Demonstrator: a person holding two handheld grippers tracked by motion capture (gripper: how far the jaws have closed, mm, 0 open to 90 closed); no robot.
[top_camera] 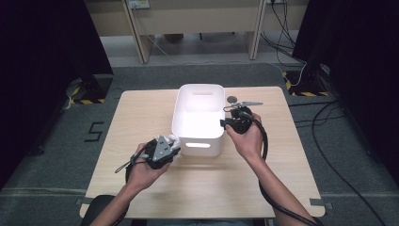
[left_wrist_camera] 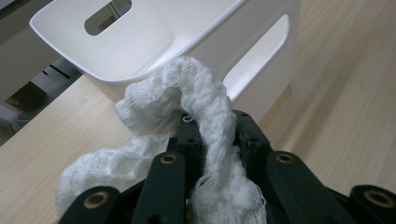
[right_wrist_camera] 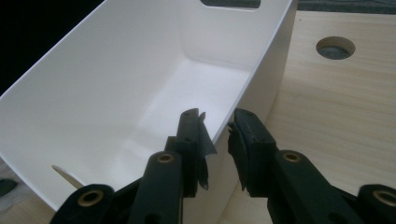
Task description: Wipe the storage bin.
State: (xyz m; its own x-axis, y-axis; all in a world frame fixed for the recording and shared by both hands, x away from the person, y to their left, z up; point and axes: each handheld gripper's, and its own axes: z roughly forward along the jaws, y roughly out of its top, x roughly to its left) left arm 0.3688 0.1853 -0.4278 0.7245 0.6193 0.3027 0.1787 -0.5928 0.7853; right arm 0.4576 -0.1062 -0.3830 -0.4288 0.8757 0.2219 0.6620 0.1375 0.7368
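Observation:
A white plastic bin (top_camera: 199, 87) with handle slots stands at the middle of the wooden table (top_camera: 141, 113). My left gripper (top_camera: 173, 144) is by the bin's near left corner, shut on a white knitted cloth (left_wrist_camera: 205, 93). The cloth bunches between the jaws and loops up toward the bin's wall (left_wrist_camera: 261, 37). My right gripper (top_camera: 225, 123) is at the bin's right wall. In the right gripper view its jaws straddle the rim (right_wrist_camera: 261, 70), one inside the bin and one outside, with a gap on both sides of the gripper (right_wrist_camera: 218, 128). The bin's inside (right_wrist_camera: 116, 93) looks bare.
A round hole (top_camera: 232, 99) is cut in the tabletop just right of the bin's far corner, also seen as the hole (right_wrist_camera: 335, 47). Bare table lies on the left and along the near edge. Dark screens stand on both sides, and cables run on the floor at right.

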